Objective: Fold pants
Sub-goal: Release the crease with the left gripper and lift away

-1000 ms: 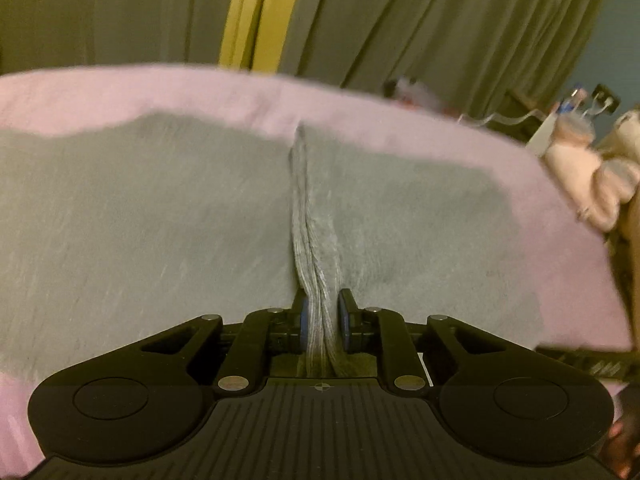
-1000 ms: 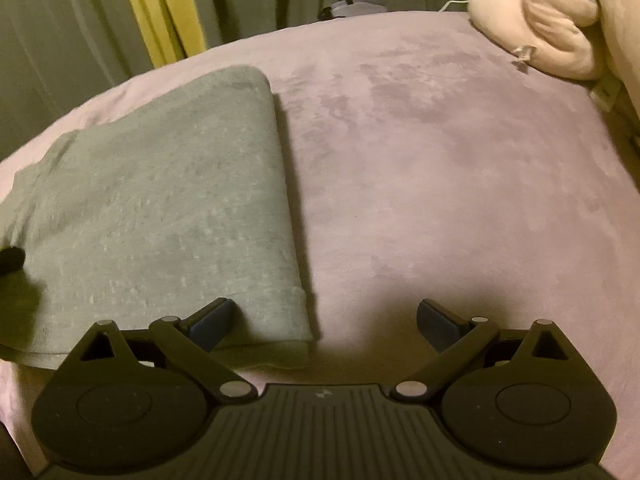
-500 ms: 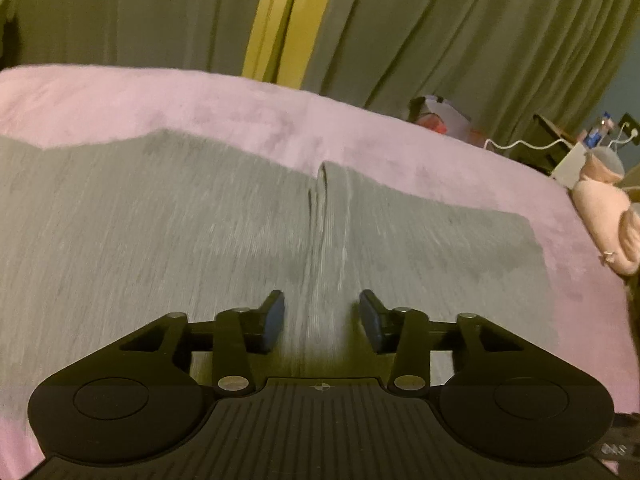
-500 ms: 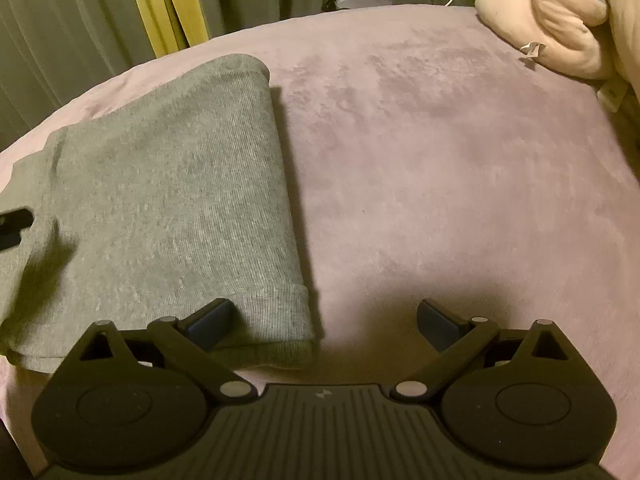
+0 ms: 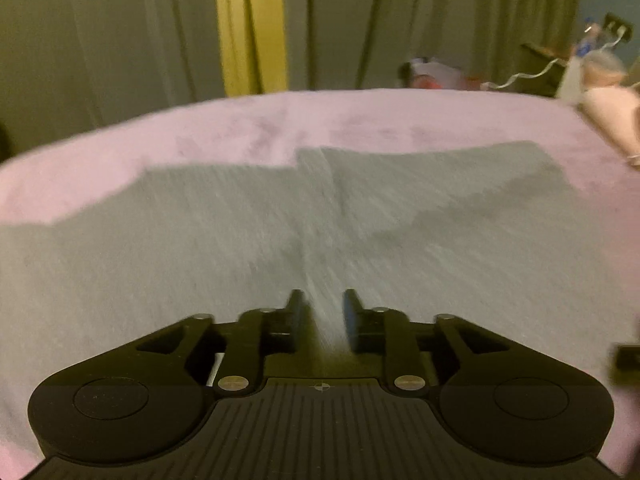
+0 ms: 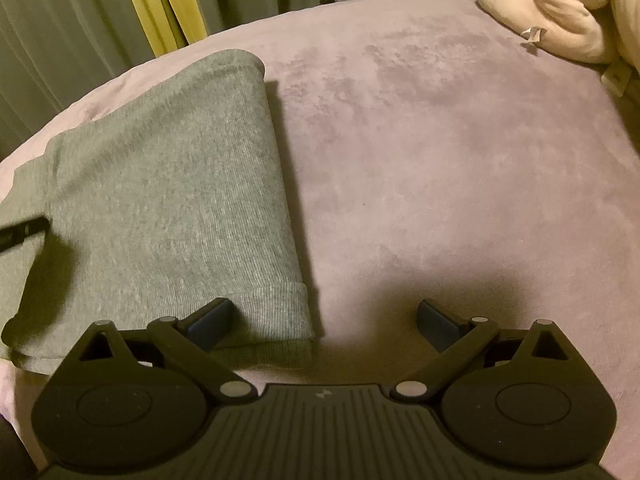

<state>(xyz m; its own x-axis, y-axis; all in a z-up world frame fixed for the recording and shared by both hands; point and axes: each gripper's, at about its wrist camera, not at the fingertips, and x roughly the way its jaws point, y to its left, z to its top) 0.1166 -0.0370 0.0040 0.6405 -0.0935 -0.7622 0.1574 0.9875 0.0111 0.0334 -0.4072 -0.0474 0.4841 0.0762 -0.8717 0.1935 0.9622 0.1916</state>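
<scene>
Let go of pinched fabric ridge since earlier: left claw (image 5: 323,312) now parted, over gray pants (image 5: 280,248). Right claw (image 6: 324,320) spread wide, empty, at pants' cuffed corner. Folded flat on pink bed (image 6: 460,160); curtains (image 5: 120,32) behind.

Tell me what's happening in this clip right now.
A person with a handheld tool in each hand is folding grey pants on a pink bedspread. The pants lie folded over, ribbed cuff nearest the right camera. The left tool hangs over the fabric, fingers slightly apart and gripping nothing. The right tool is wide open at the cuff corner, also gripping nothing. A beige plush sits at the far edge.
</scene>
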